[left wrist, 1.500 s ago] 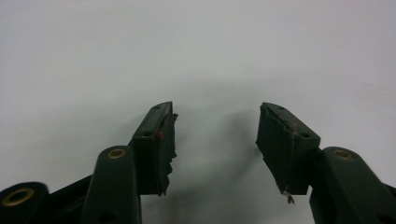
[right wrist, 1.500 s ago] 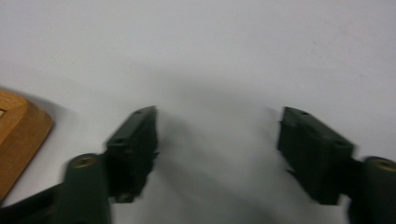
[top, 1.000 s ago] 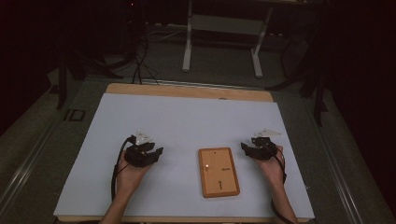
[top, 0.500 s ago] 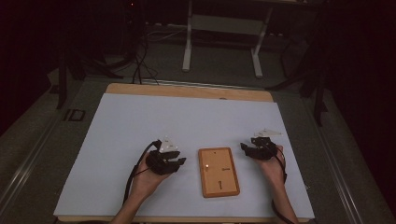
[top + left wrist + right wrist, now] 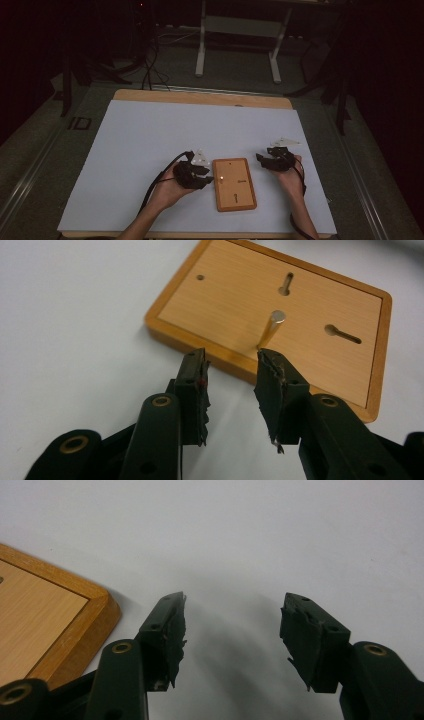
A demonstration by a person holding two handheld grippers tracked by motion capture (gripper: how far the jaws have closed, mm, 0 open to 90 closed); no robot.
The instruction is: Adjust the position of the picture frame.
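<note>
A wooden board [image 5: 233,183] with a raised rim lies flat on the white table near its front edge. It has two keyhole slots and a small hole, and a thin brass peg [image 5: 270,330] stands upright in it. My left gripper [image 5: 204,176] is at the board's left edge, open, its jaws just short of the peg [image 5: 220,179] in the left gripper view [image 5: 231,371]. My right gripper [image 5: 261,159] rests to the right of the board, open and empty [image 5: 232,615], with the board's corner [image 5: 75,610] at its left.
The white sheet [image 5: 150,140] covers a wooden table top [image 5: 200,97]. Beyond the table are a dark floor, cables [image 5: 150,65] and a white desk frame [image 5: 240,30]. Cables trail from both grippers toward the person's forearms.
My left gripper has moved right across the table to the board's left edge. The right gripper has stayed in place.
</note>
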